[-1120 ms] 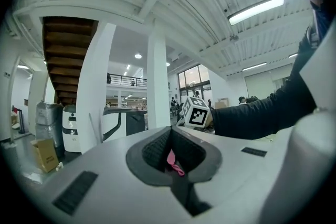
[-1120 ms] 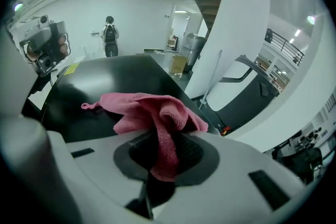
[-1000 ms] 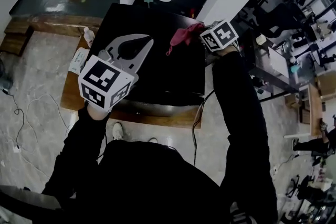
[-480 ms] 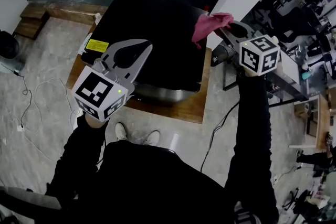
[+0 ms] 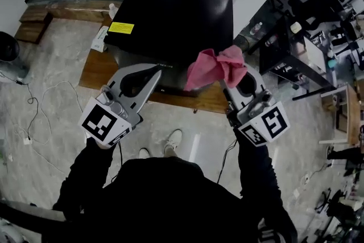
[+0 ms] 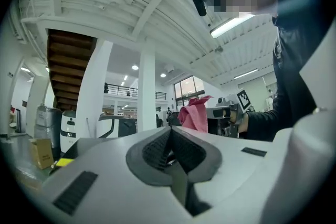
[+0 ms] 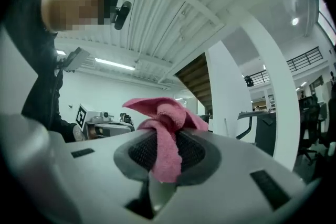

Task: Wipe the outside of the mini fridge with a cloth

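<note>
Two handheld grippers are being raised side by side in front of the person's body, both tilting upward so that each gripper view is looking at a ribbed white ceiling (image 6: 105,2). The arms are bending at the elbows in black sleeves (image 5: 94,162), and each hand is gripping just behind a marker cube (image 5: 105,122) printed with black-and-white squares. The left gripper (image 5: 154,69) is a smooth white moulded shell; its jaws are meeting along a closed seam, with the dark ribbed pads (image 6: 156,149) pressing together on nothing. The right gripper (image 5: 227,87) is clamping its jaws on the cloth (image 5: 216,67), a soft pink fabric with a looped terry texture; it is bunching into a crumpled knot above the tips while one strip is trailing down between the jaws. The mini fridge (image 5: 170,8) is sitting just beyond both grippers on a low wooden platform (image 5: 96,68). It is a black rectangular box with a flat, smooth top, carrying a yellow label (image 5: 121,27) near its left edge. In the head view the cloth is overlapping the fridge's near edge, but no view is showing contact between them. A grey, stone-patterned floor (image 5: 51,65) is surrounding the platform, with thin cables (image 5: 34,105) lying loosely on it at the left.
</note>
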Tool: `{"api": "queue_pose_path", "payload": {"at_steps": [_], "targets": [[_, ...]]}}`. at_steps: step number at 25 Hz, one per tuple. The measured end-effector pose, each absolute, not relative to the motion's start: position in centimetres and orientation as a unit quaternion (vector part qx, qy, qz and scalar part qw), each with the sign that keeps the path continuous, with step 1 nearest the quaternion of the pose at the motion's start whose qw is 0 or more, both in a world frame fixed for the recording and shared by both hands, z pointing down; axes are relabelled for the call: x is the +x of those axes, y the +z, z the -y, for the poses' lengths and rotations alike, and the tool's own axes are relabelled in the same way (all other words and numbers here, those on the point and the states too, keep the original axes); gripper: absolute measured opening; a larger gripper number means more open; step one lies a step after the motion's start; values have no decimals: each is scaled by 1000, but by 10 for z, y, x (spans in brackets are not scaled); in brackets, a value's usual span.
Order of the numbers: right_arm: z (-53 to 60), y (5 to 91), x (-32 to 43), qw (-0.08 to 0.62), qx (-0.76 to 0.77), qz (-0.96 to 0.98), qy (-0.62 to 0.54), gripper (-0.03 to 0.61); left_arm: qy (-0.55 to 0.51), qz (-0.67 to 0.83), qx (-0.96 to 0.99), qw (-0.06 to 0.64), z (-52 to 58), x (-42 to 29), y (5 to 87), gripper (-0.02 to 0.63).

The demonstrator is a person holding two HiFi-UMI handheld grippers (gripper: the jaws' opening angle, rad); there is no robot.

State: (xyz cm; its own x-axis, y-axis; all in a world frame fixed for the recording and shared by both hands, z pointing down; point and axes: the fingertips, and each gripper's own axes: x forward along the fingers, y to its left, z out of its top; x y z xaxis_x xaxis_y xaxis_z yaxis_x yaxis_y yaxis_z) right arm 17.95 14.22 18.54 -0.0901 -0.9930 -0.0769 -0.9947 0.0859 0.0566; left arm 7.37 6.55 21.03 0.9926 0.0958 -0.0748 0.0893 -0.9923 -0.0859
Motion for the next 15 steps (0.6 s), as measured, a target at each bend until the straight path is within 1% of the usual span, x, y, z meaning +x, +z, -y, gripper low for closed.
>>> {"api": "queue_pose_path", "payload": {"at_steps": [5, 8, 11, 15], "targets": [[-177, 251, 65, 20, -678, -735, 12, 71, -6, 92, -996, 8, -109, -8, 277, 6], [-196, 272, 4, 10, -672, -740, 17, 71, -15, 115, -993, -3, -131, -52, 305, 6], [-210, 290, -29, 10, -677, -736, 7, 71, -11, 121, -993, -14, -146, -80, 321, 6], [-229, 312, -53, 16, -695, -719, -14, 66, -2, 124, -992, -21, -165, -101, 329, 6]]}}
